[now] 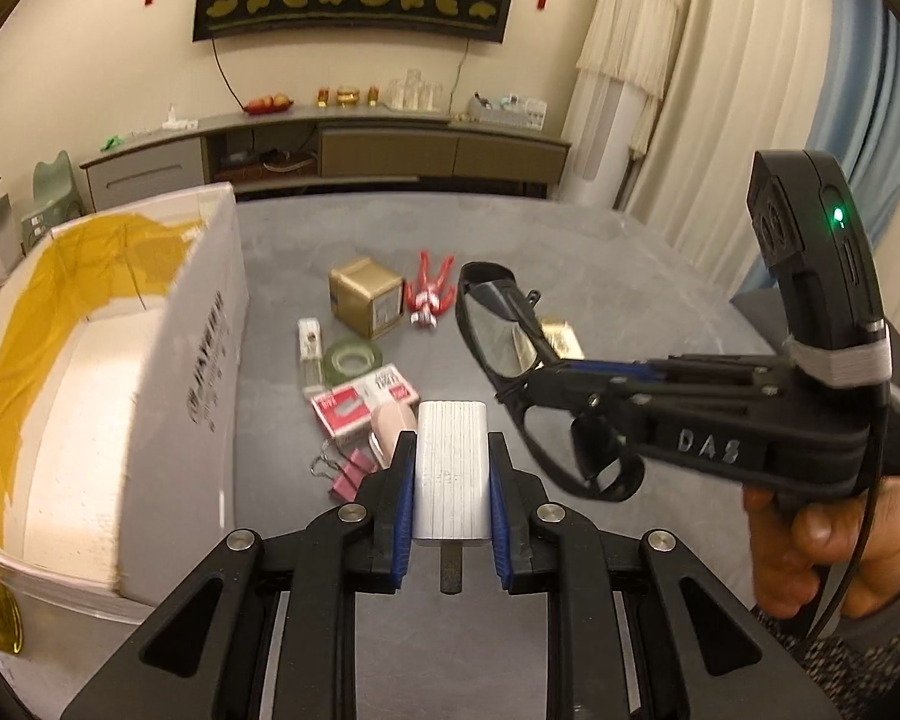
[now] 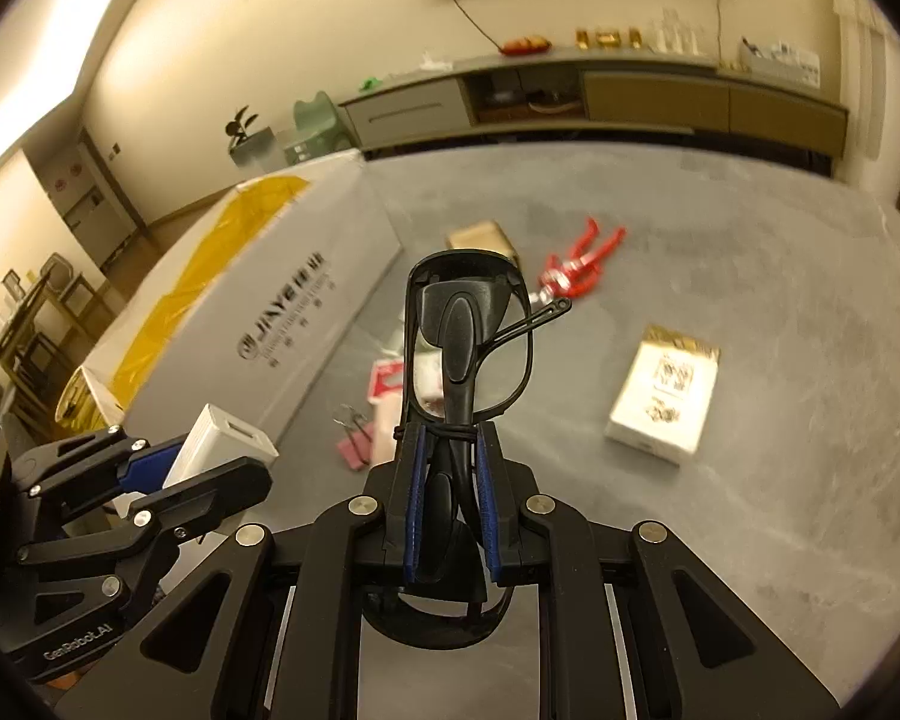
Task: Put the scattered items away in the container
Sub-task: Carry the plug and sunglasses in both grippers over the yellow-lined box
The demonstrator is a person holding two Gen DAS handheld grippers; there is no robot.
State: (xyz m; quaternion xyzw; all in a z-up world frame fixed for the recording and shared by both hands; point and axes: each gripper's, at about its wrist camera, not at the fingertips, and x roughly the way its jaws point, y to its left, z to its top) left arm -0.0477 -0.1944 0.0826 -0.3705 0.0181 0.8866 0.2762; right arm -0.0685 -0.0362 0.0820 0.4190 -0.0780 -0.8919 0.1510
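The left hand-held gripper (image 1: 452, 468) is clamped on a white ribbed block (image 1: 452, 468) with rounded corners, its blue pads pressing on the two long sides; the block is held in the air, to the right of the container (image 1: 150, 372). The right hand-held gripper (image 2: 450, 480) is closed on folded black glasses (image 2: 468, 330), which have a glossy plastic frame and clear lenses, and they stand upright between the blue pads, also to the right of the container and above the worktop (image 2: 780, 360). A hand (image 1: 828, 540) grips the black handle of this right tool. The container is a large white cardboard box with printed dark letters on its side wall and yellow tape inside it; it stands on the grey, matte, stone-like worktop. To the right of the container lie the scattered items: a golden cube-shaped box (image 1: 367, 295), a red and silver toy figure (image 1: 429, 294), a green ring of tape (image 1: 354, 356), a small clear bottle (image 1: 311, 354), a red and white staple box (image 1: 366, 397), pink binder clips (image 1: 348, 474) with wire handles, and a pale pink rounded thing (image 1: 390, 426) that I cannot identify. Farther right from the container lies a flat white and gold packet (image 2: 666, 402).
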